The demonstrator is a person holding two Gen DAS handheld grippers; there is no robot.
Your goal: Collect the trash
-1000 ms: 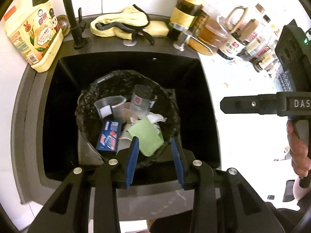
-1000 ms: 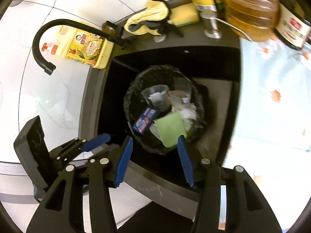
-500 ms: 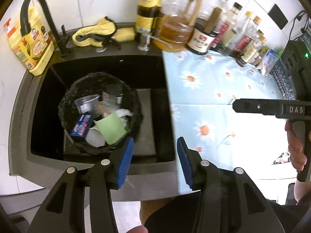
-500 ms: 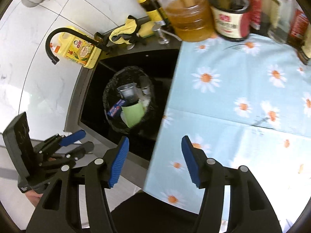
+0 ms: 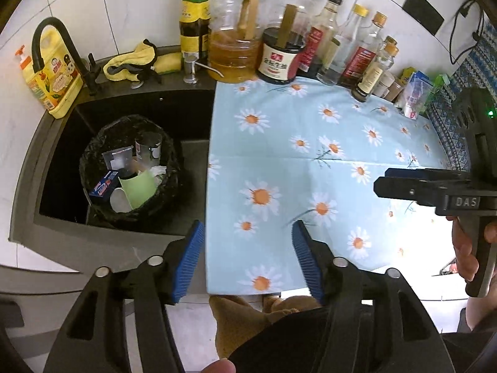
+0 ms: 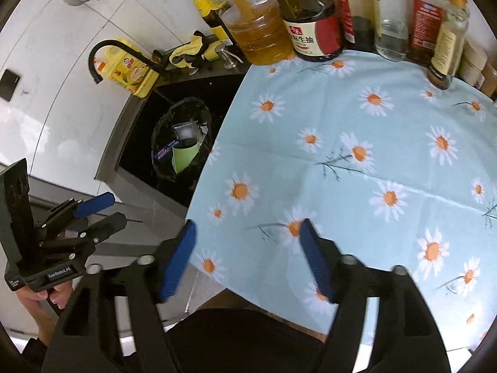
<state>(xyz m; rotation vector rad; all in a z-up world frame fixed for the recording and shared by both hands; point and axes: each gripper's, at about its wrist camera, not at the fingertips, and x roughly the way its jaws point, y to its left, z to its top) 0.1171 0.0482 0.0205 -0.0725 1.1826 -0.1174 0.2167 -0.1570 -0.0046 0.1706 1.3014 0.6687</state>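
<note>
Both empty grippers, left gripper [image 5: 247, 256] and right gripper [image 6: 248, 256], are opening; bin [image 5: 93, 143] contents partly hidden.

Bottle [image 6: 452, 28] tops beyond the upper edge; small jars [image 5: 392, 85] indistinct.

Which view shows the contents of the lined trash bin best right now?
Left wrist view: the trash bin sits larger, its mouth open to the camera, with green paper and blue box distinct. In the right wrist view it is smaller, oblique, contents partly overlapping.
</note>
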